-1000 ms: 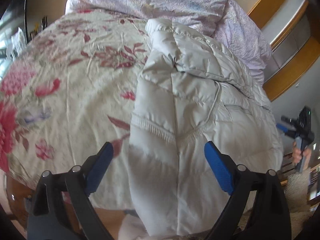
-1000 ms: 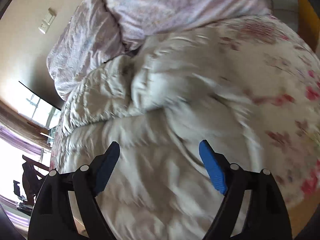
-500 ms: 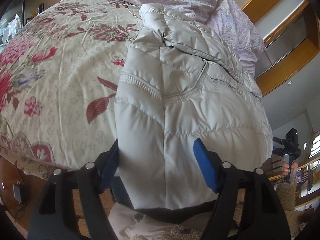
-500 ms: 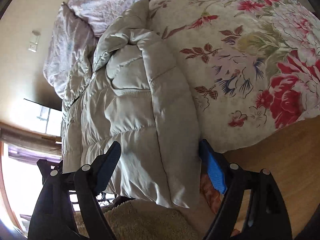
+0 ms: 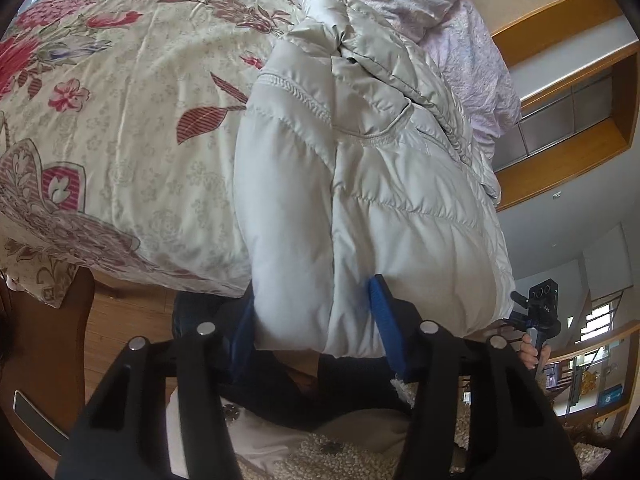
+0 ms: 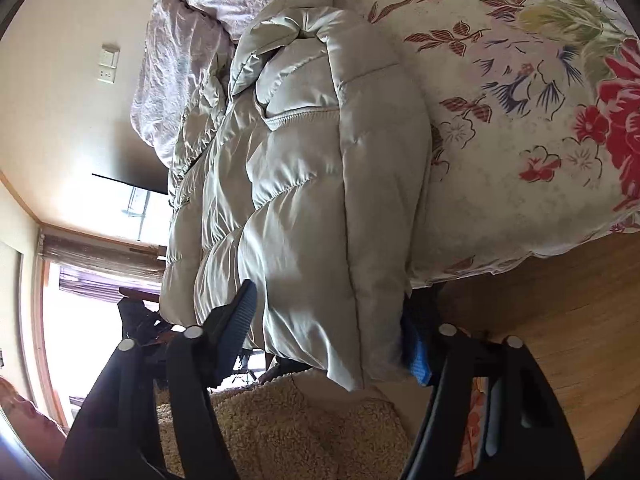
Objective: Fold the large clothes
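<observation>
While the pale quilted puffer jacket [image 5: 380, 184] lies lengthwise on the bed, its hem hangs over the bed's near edge, and both grippers have hold of that hem. Under the jacket is a cream bedspread [image 5: 120, 120] printed with red flowers; a crumpled lilac quilt [image 5: 460, 40] sits beyond its far end. The left gripper [image 5: 314, 332] has its blue pads on either side of the hem's left part; its jaws have just been closing and now pinch a thick fold of padding. The right gripper [image 6: 332, 344] takes the opposite part of the hem; its jaws too have just been closing, one pad [image 6: 240, 320] pressing into the fabric on the near side, the other half hidden behind the jacket's edge. In the left wrist view the right gripper [image 5: 540, 316] shows beside the jacket, gripped by a hand [image 5: 530, 354]. Wooden floor [image 6: 560, 300] and a shaggy beige rug [image 6: 288, 432] lie below.
</observation>
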The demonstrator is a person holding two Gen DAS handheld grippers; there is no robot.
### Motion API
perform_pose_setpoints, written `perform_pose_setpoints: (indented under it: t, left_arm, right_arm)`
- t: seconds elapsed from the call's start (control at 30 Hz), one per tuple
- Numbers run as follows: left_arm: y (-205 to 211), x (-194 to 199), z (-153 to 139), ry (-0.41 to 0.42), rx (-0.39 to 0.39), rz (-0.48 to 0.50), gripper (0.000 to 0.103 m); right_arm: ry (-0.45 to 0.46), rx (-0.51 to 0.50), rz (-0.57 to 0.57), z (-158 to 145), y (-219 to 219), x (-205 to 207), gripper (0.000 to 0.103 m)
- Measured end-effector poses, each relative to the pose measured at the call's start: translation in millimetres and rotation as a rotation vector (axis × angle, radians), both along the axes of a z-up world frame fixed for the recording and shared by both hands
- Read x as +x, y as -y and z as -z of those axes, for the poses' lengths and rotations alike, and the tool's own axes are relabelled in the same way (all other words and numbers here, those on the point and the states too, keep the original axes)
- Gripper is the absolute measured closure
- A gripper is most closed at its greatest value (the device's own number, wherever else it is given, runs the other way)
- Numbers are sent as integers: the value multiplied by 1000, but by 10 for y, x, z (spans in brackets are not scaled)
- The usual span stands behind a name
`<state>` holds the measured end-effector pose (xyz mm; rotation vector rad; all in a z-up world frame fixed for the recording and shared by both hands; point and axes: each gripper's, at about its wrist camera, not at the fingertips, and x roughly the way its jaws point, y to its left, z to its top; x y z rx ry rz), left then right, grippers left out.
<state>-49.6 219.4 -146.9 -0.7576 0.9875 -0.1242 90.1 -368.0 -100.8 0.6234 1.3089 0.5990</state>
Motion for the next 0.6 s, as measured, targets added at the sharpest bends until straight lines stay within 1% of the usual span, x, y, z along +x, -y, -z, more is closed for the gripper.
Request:
perform_pose_setpoints:
  t: [0.03, 0.07, 0.1, 0.13, 0.17, 0.2, 0.27, 0.4, 0.57, 0.6]
  left_arm:
    - [9, -3, -15, 5, 4, 0, 58]
    - [24, -11, -31, 10, 10, -2, 67]
    - [33, -23, -60, 19, 18, -5, 74]
    - [36, -40, -95, 30, 24, -9, 77]
    - [43, -47, -124, 37, 28, -13, 81]
    - [47, -59, -166, 46, 38, -16, 84]
    - [64, -76, -273, 72, 67, -23, 86]
    - [39, -85, -544, 146, 98, -55, 88]
    - [-15, 10, -918, 237, 176, -111, 89]
    - [-28, 46, -996, 255, 188, -123, 89]
  right_arm:
    - [2, -3, 2, -4, -14, -1, 51]
    - [8, -9, 5, -16, -23, -20, 62]
    - [13, -11, 6, -15, -23, -26, 65]
    - [22, -15, 11, -32, -28, -27, 72]
    - [32, -24, 15, -58, -25, -41, 76]
    - [43, -37, 18, -81, -84, -19, 77]
    - [76, -66, 16, -171, -118, -15, 81]
    - [170, -125, 15, -434, -263, -8, 84]
    - [332, -200, 20, -801, -456, 25, 87]
    - [386, -229, 31, -917, -519, 41, 87]
